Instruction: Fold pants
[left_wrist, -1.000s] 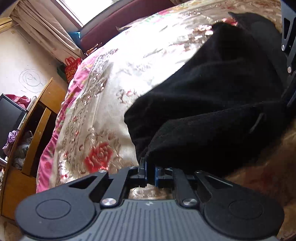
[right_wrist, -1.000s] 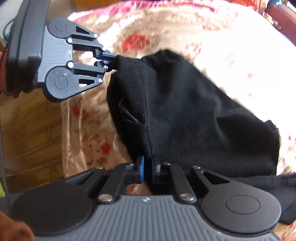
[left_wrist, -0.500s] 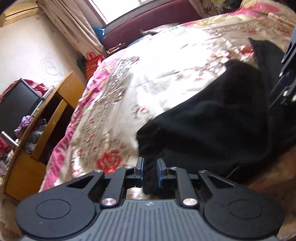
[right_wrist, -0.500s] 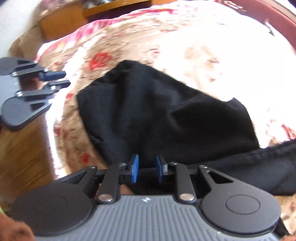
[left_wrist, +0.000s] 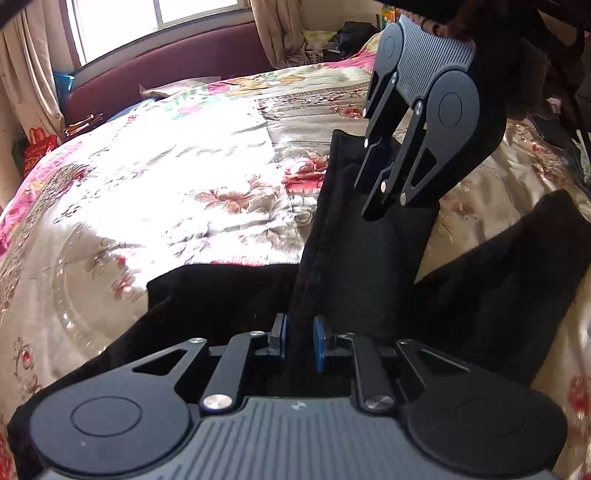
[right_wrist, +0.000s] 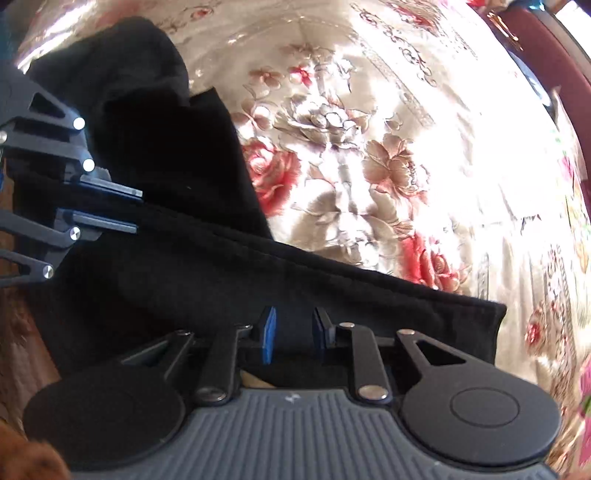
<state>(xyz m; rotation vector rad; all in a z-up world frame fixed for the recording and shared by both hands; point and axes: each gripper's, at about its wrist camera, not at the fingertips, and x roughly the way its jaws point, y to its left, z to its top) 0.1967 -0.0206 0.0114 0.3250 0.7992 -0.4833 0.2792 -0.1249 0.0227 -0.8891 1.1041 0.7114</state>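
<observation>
The black pants (left_wrist: 362, 266) lie spread on the floral bedspread (left_wrist: 177, 177), one narrow band of cloth stretched between the two tools. The left gripper (left_wrist: 298, 341) has its blue pads parted with that band's edge running between them. The right gripper (right_wrist: 293, 332) is parted too — it sits just above the cloth, holding nothing.

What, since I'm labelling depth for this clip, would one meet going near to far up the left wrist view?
left gripper → black pants → right gripper → floral bedspread → maroon headboard → window
</observation>
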